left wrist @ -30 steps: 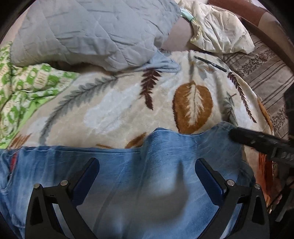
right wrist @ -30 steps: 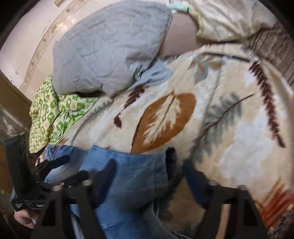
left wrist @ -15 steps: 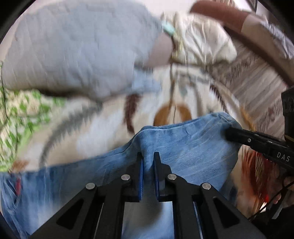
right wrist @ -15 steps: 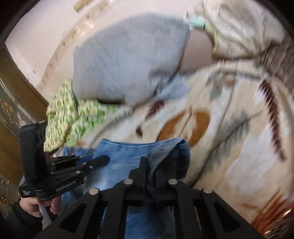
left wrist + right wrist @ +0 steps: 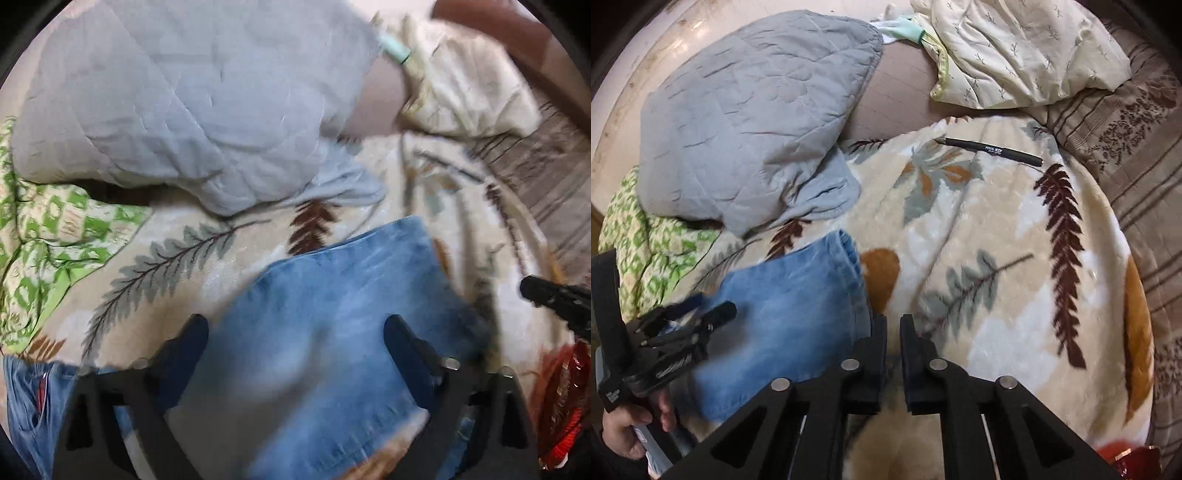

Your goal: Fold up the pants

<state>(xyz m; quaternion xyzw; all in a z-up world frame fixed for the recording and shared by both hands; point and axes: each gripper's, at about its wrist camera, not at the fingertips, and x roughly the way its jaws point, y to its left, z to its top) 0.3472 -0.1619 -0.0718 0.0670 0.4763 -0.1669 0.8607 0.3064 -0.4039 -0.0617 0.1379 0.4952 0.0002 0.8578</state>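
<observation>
While the jeans [image 5: 790, 299] lie doubled over on the leaf-print blanket [image 5: 1015, 295], left gripper [image 5: 295, 328] hangs spread above them, holding nothing; right gripper [image 5: 893, 325] is nearly closed, apparently empty. Advice: flatten fold, align hems before next crease.

Faded blue denim pants [image 5: 332, 332], folded over, flat on leaf-print blanket [image 5: 1015, 277].
</observation>
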